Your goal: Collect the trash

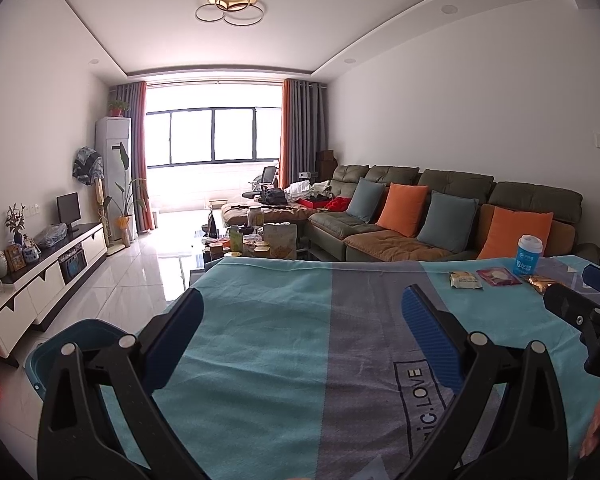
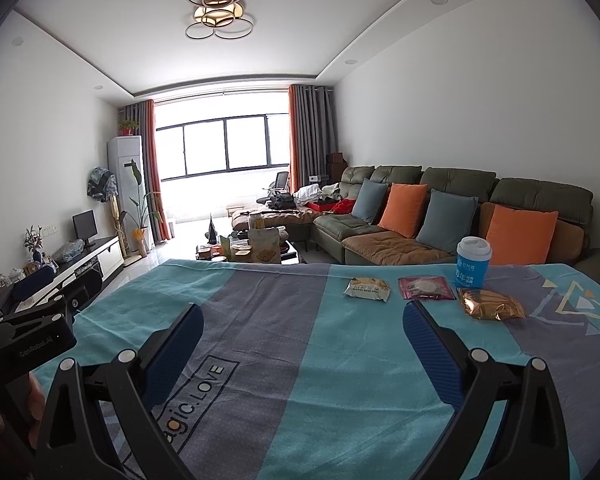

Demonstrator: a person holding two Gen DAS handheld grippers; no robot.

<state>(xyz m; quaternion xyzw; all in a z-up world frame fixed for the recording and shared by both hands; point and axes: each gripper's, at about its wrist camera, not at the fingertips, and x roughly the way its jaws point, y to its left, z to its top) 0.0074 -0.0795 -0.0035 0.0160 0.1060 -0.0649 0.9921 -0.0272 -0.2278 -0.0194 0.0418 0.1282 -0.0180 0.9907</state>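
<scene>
Gaping wide and empty, both tools (image 1: 300, 316) (image 2: 302, 330) face wrappers (image 2: 367, 289) beside a cup (image 2: 473, 262)

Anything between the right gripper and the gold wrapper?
Nothing: in the right wrist view only bare cloth lies between the open right gripper and the gold wrapper.

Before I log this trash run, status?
Left gripper open, right gripper open, both empty. Wrappers, blue cup untouched on cloth. Path clear.
</scene>
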